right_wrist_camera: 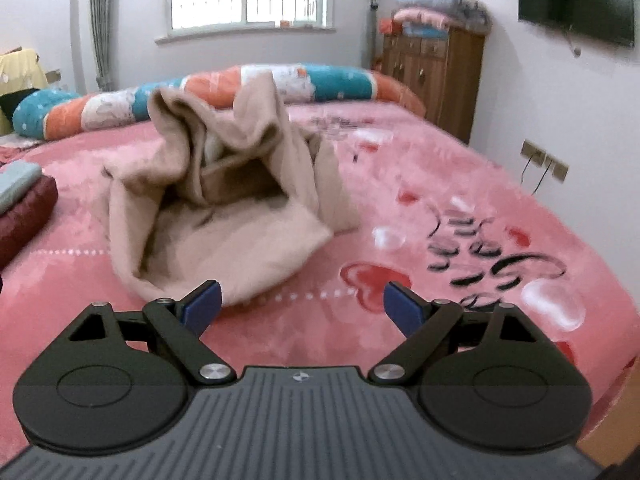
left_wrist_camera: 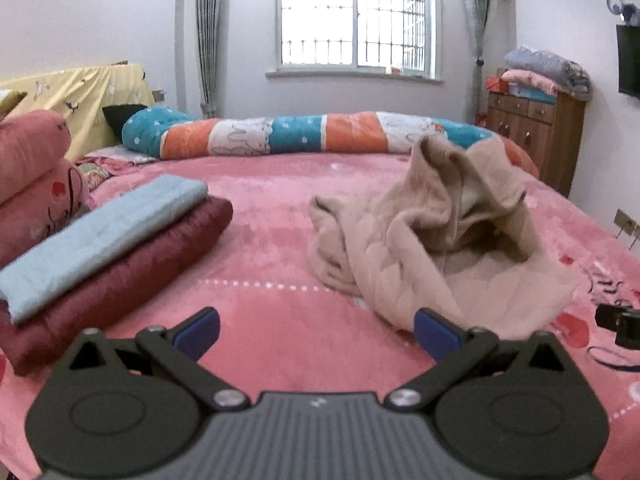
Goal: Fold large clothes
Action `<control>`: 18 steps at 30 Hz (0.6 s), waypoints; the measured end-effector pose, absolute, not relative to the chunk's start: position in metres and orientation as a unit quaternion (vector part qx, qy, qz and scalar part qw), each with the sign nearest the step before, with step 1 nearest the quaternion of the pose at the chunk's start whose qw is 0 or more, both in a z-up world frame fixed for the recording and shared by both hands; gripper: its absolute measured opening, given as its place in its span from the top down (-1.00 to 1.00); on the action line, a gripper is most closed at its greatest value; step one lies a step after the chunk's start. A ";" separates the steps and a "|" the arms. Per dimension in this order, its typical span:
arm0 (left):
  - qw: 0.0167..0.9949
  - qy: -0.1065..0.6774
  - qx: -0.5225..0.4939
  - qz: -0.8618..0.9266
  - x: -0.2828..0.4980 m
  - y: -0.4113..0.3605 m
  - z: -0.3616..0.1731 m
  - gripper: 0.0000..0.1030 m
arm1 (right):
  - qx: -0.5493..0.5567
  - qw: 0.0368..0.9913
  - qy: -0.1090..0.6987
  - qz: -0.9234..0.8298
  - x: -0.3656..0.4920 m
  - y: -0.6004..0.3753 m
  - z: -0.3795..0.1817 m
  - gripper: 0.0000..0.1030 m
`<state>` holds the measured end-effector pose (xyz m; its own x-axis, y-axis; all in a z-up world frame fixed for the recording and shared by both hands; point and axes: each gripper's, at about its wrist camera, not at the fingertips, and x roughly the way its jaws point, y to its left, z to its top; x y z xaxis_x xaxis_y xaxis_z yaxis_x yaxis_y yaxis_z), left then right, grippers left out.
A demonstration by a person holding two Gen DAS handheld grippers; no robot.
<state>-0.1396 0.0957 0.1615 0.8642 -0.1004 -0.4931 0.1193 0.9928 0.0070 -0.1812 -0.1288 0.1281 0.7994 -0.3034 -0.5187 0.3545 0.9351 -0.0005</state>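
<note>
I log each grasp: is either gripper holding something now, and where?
Nothing is held. The left gripper and right gripper are open, near the crumpled beige garment.

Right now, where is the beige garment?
The beige garment lies crumpled on the pink bed, ahead of both open grippers, right of the folded stack in the left wrist view.

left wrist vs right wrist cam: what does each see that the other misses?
Left wrist only: pink rolled bedding at far left, the full folded stack of light blue on maroon, the right gripper's edge.
Right wrist only: wall TV, black lettering on the bedspread.
Both: crumpled beige garment on the pink bed, patchwork quilt roll, window, wooden dresser. Left gripper and right gripper open, empty.
</note>
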 end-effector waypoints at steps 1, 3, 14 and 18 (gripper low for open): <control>0.966 0.251 0.019 -0.058 -0.142 0.097 0.167 -0.99 | 0.046 0.949 0.258 -0.175 -0.186 -0.125 0.136 -1.00; 0.967 0.247 0.022 -0.062 -0.147 0.100 0.176 -0.99 | 0.042 0.953 0.247 -0.173 -0.199 -0.116 0.154 -1.00; 0.974 0.206 0.030 -0.087 -0.175 0.111 0.211 -0.99 | 0.029 0.964 0.216 -0.154 -0.221 -0.090 0.205 -1.00; 0.976 0.197 0.025 -0.087 -0.180 0.115 0.215 -0.99 | 0.022 0.967 0.206 -0.146 -0.225 -0.082 0.216 -1.00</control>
